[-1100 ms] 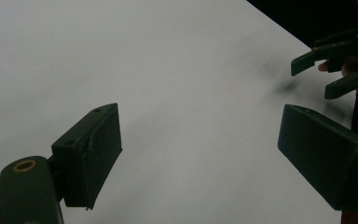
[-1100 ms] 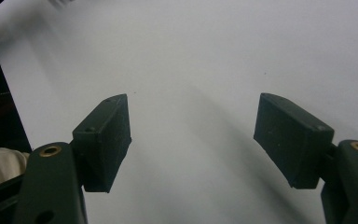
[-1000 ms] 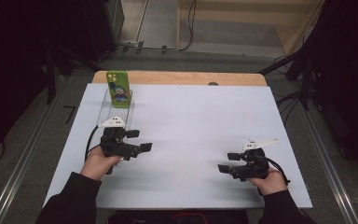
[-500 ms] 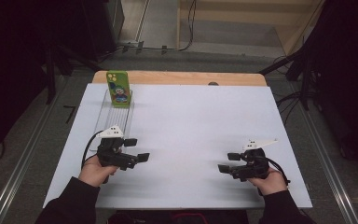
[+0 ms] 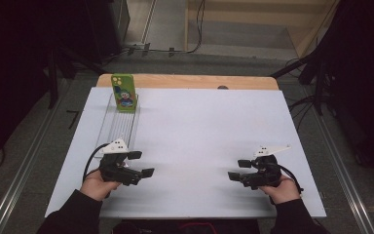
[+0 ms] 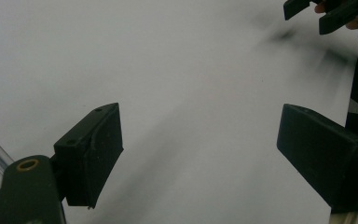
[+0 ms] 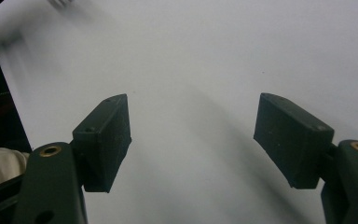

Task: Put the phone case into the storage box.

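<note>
White table (image 5: 195,126); phone case (image 5: 124,92) far beyond left gripper (image 5: 141,164) fingers

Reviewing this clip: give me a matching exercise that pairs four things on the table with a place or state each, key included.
Things:
1. Green phone case with a cartoon figure
2. Clear ridged plastic rack
3. Left hand-held gripper
4. Right hand-held gripper

Places or states:
A. Open and empty, near right of the white table
B. Standing upright at the far left
C. Open and empty, near left
D. Lying flat, running from the case toward the person

Pairs: 1-B, 2-D, 3-C, 4-A
</note>
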Tool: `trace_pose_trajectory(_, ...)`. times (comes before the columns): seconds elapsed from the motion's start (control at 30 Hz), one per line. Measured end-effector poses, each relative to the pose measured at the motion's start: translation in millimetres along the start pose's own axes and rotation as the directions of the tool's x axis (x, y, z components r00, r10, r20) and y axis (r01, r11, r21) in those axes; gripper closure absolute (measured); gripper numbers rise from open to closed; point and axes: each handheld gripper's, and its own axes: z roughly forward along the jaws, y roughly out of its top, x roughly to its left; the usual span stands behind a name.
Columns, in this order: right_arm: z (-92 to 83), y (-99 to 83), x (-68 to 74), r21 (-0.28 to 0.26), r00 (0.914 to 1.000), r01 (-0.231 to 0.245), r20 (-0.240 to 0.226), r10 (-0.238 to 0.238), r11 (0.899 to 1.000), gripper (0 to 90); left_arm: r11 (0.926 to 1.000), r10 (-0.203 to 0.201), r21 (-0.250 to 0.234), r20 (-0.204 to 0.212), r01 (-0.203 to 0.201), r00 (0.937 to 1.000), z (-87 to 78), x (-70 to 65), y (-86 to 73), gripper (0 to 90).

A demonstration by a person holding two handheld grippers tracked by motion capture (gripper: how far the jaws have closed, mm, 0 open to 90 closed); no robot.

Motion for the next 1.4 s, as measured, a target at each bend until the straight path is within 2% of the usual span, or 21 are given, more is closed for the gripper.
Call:
trace_pose_trajectory(0.13,0.0,0.0,-0.1,0.001,1.0000,0.000,0.000,0.000,1.000,25.4,0.9999,0.001,0.016,0.012,-0.001,0.9999,0.1,-3.1,-4.2,15.2)
trace_pose_trajectory(0.27,0.0,-0.1,0.3,0.002,1.0000,-0.003,0.001,0.003,1.000,25.4,0.9991,0.035,0.023,-0.002,-0.035,0.9994,1.1,-6.5,-8.8,15.2)
trace_pose_trajectory(0.4,-0.1,-0.2,-0.3,0.002,1.0000,0.002,0.002,-0.002,1.000,25.4,0.9992,0.022,0.033,0.010,-0.022,0.9997,1.2,-7.4,-13.3,15.2)
trace_pose_trajectory(0.5,-0.1,-0.2,-0.2,0.001,1.0000,0.002,0.001,-0.002,1.000,25.4,0.9987,0.022,0.046,-0.003,-0.022,0.9998,0.5,-7.5,-16.1,15.2)
trace_pose_trajectory(0.87,-0.4,-0.5,-0.8,0.001,1.0000,0.002,0.002,-0.002,1.000,25.4,0.9992,0.007,0.041,-0.021,-0.006,0.9997,-5.2,-4.5,-25.1,15.2)
trace_pose_trajectory(1.23,0.4,-0.8,-1.5,0.006,1.0000,-0.001,0.004,0.001,1.000,25.4,0.9990,0.006,0.045,-0.031,-0.005,0.9995,-4.5,-2.9,-26.7,15.5)
trace_pose_trajectory(1.4,0.3,-1.0,-1.2,0.008,1.0000,0.001,0.003,-0.001,1.000,25.4,0.9995,0.000,0.032,-0.037,0.001,0.9993,-5.5,-2.1,-26.7,15.5)
